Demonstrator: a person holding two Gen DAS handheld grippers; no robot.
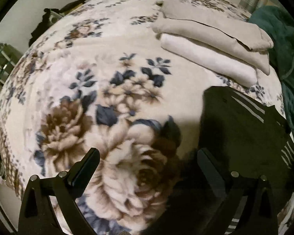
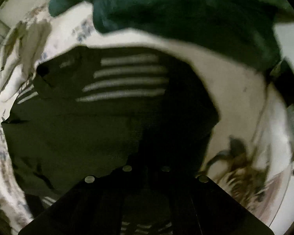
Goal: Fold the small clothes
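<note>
A dark garment with white stripes [image 1: 235, 129] lies on the floral blanket [image 1: 100, 82] at the lower right of the left wrist view. My left gripper [image 1: 148, 156] hangs open over the blanket just left of that garment, nothing between its fingers. In the right wrist view the same dark striped garment [image 2: 107, 117] fills the middle. My right gripper [image 2: 147, 152] points down into it with its jaws together, pinching the dark cloth; the fingertips are hard to make out against the fabric. Folded beige clothes [image 1: 211, 37] are stacked at the far right of the bed.
A dark green blanket [image 1: 284, 45] is bunched along the bed's right side and shows as a dark green blanket [image 2: 186, 13] beyond the garment. A dark object [image 1: 47, 21] and a rack [image 1: 2, 58] stand off the bed's left edge.
</note>
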